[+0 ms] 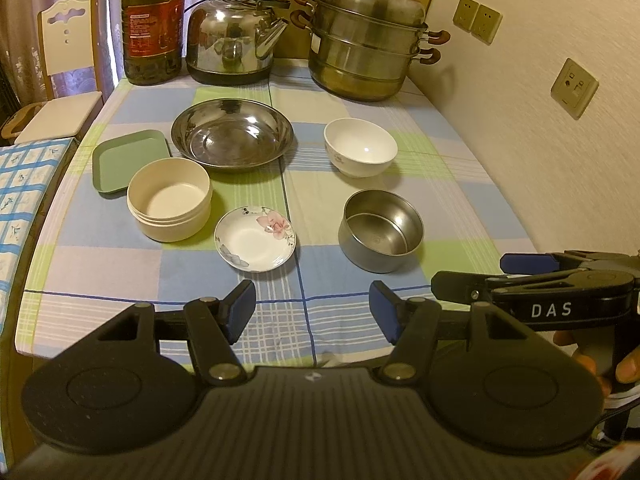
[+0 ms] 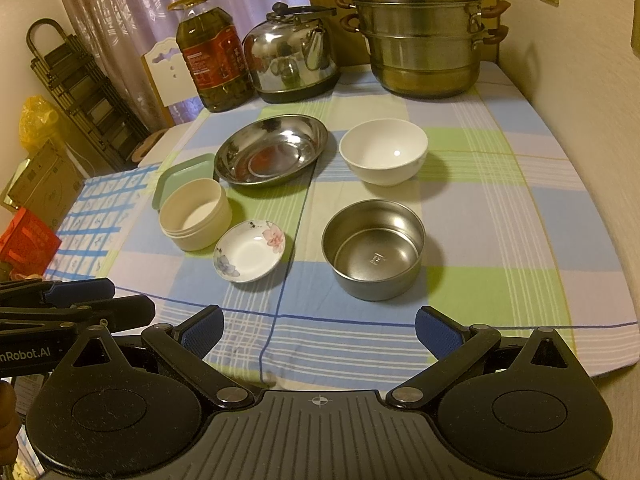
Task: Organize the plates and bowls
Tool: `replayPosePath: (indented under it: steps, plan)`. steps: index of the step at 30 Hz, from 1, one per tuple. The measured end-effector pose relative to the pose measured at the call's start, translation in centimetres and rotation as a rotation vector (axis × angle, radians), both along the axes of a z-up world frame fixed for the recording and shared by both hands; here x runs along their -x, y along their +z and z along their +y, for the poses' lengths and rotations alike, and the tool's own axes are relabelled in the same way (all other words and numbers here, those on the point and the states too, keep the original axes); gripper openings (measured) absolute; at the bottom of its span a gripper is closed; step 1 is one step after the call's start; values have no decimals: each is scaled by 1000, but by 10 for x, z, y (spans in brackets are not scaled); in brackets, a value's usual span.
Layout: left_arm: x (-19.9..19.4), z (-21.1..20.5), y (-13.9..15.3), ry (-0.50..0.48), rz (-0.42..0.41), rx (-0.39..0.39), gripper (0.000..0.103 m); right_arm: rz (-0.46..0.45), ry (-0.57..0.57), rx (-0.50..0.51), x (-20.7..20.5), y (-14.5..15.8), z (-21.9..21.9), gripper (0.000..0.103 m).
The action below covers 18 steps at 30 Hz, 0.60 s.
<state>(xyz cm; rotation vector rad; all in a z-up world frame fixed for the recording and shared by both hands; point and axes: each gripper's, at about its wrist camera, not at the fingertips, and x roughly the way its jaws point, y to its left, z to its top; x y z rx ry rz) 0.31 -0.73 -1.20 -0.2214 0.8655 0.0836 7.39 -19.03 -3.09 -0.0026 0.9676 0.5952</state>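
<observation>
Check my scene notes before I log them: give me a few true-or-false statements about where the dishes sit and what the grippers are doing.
1. The left gripper is shut on a bowl. False: it is open and empty.
2. The cream tub sits beside the green tray. True.
3. The flowered saucer is stacked inside the steel bowl. False: it lies apart on the cloth.
4. The right gripper is open. True.
5. The white bowl is empty. True.
</observation>
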Motion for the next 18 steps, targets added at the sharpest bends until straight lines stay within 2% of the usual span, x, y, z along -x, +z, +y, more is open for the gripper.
replayPosePath:
  steps: [18]
  plan:
    - [-1, -1, -1, -1, 2, 3, 60, -1, 0, 0, 1, 2, 0, 102]
